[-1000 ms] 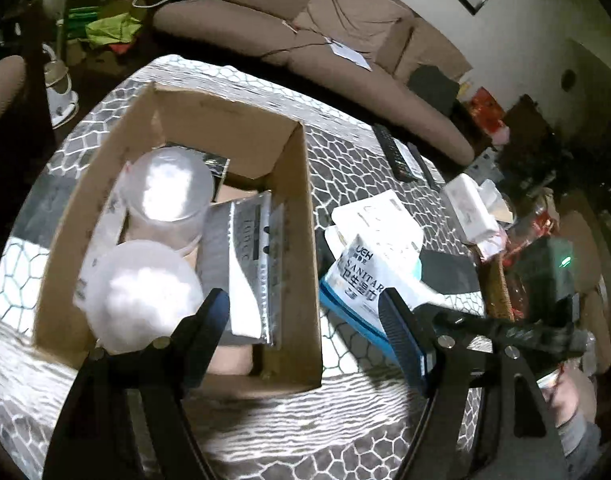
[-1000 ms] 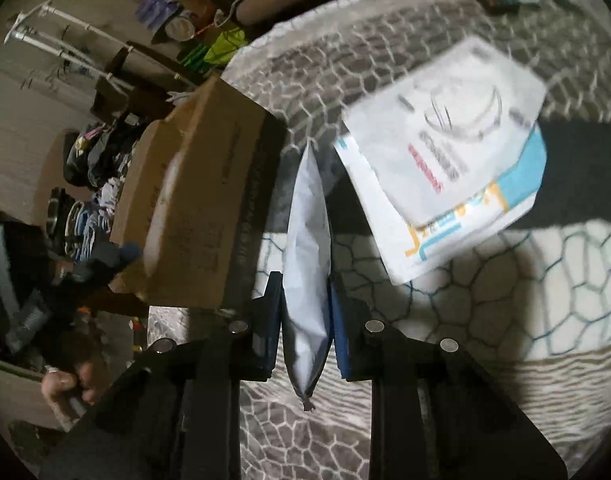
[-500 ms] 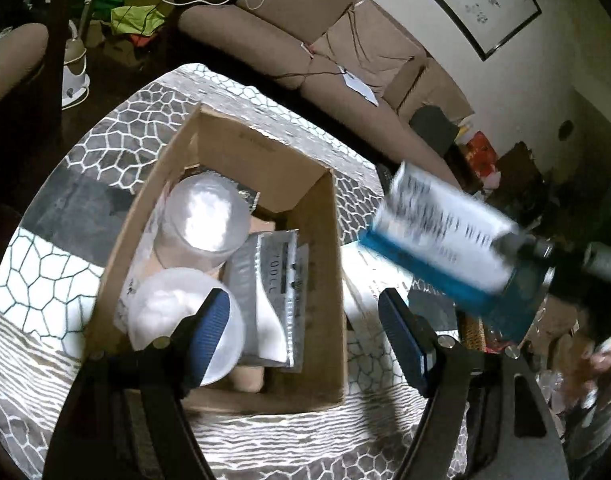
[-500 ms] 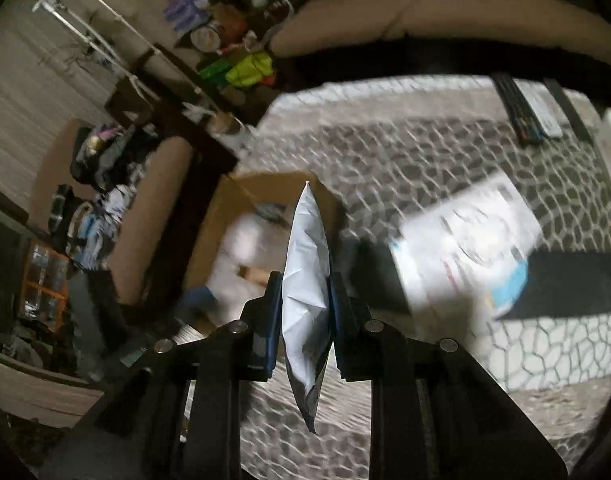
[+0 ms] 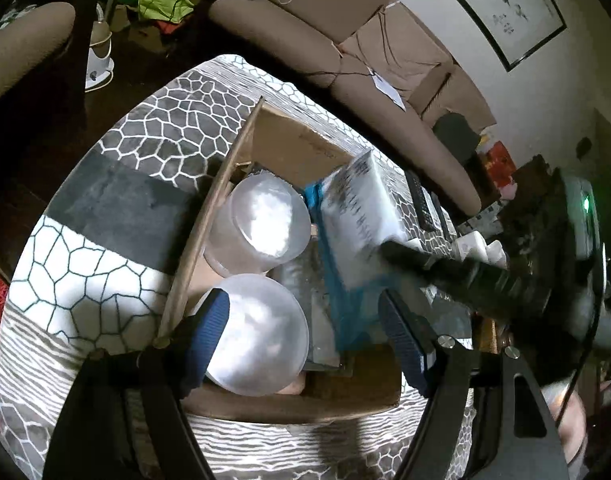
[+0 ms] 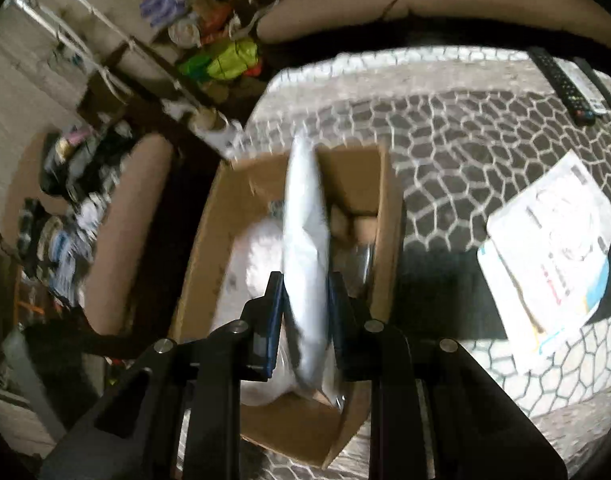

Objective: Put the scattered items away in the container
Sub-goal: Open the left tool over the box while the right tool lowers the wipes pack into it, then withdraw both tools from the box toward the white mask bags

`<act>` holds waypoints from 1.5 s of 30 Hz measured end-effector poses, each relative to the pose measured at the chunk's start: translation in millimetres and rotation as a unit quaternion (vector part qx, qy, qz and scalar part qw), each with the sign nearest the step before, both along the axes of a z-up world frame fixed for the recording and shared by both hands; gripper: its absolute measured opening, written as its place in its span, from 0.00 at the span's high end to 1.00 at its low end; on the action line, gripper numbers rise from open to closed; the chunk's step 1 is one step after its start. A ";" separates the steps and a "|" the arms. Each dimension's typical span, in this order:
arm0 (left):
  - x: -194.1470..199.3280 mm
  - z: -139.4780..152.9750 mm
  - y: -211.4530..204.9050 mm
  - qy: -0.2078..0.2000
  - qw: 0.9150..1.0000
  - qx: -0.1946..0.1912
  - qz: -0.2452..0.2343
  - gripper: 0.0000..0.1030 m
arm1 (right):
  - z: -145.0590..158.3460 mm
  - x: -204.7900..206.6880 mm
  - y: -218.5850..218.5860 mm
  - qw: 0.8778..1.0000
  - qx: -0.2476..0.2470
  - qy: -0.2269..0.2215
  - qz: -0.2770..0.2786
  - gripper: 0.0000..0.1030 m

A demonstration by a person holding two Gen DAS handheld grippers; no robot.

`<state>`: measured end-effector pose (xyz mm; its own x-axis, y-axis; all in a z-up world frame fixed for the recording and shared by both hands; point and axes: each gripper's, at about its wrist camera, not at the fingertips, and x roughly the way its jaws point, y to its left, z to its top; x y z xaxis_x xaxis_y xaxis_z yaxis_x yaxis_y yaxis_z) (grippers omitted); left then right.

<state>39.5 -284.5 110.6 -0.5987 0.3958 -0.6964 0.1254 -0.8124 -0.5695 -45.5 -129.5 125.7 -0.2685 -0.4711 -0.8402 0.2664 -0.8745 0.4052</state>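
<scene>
A cardboard box (image 5: pixel 293 140) (image 6: pixel 209 240) stands on the patterned table. It holds two clear round tubs (image 5: pixel 261 220) and a silver packet (image 5: pixel 301 292). My right gripper (image 6: pixel 305 296) is shut on a white and blue packet (image 6: pixel 305 224) and holds it edge-on over the open box. The left wrist view shows that packet (image 5: pixel 361 216) above the box's right side, with the right gripper's arm (image 5: pixel 457 272) behind it. My left gripper (image 5: pixel 305 332) is open and empty above the box's near end.
Another white and blue packet (image 6: pixel 553 252) lies on the table right of the box. Remote controls (image 6: pixel 561 84) lie at the far right edge. A brown sofa (image 5: pixel 345 52) runs behind the table. Clutter sits on the floor to the left.
My right gripper has lifted the packet off the table and carried it left until it is over the box. My left gripper stays open and has moved a little closer over the box.
</scene>
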 end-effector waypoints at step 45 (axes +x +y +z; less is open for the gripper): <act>-52.0 -72.1 236.9 -0.019 0.977 -0.150 -0.152 0.24 | -112.4 -43.4 336.8 0.980 -0.096 -0.015 -0.175 0.54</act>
<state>-12.5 -47.6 38.6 -0.4561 0.3259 -0.8281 -0.1315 -0.9450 -0.2995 -88.9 207.3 13.3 -0.4178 -0.5045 -0.7555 -0.0514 -0.8172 0.5741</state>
